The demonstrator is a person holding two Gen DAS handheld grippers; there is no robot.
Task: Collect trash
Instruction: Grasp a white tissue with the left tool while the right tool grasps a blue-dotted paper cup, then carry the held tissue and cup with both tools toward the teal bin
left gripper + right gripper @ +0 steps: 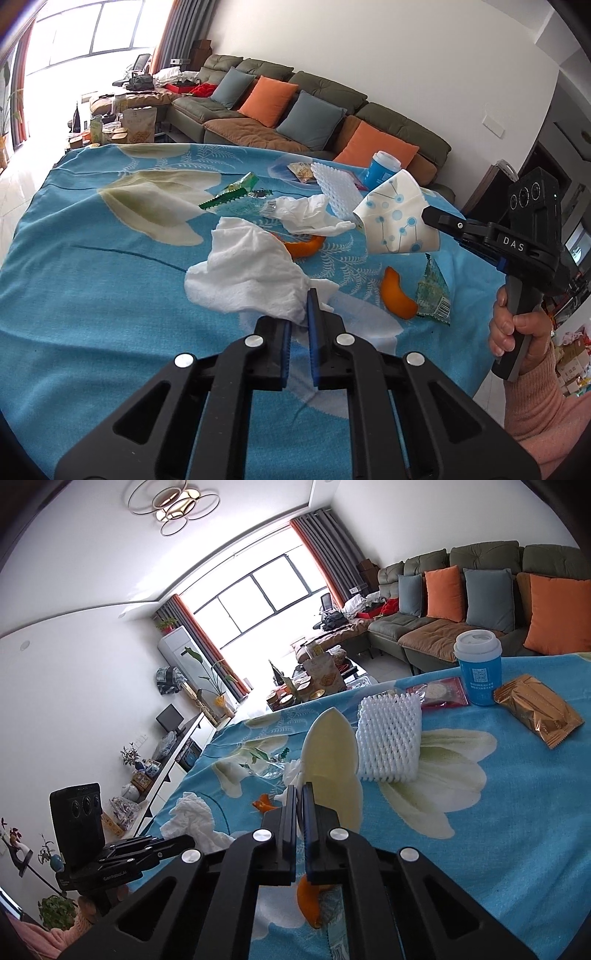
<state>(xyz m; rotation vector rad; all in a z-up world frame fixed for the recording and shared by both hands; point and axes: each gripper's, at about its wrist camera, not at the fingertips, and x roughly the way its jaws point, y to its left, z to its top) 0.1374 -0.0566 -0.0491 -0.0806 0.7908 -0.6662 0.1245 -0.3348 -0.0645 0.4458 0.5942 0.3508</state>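
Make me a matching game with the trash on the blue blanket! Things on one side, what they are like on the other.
Things:
1. crumpled tissue
2. paper cup
3. lidded blue cup
4. orange peel

States:
A. standing upright at the far end
B. squashed flat, pinched by the right hand-held gripper
C. lying loose on the blanket
D. pinched by the left hand-held gripper

Pairs: 1-D, 2-B, 3-A, 4-C
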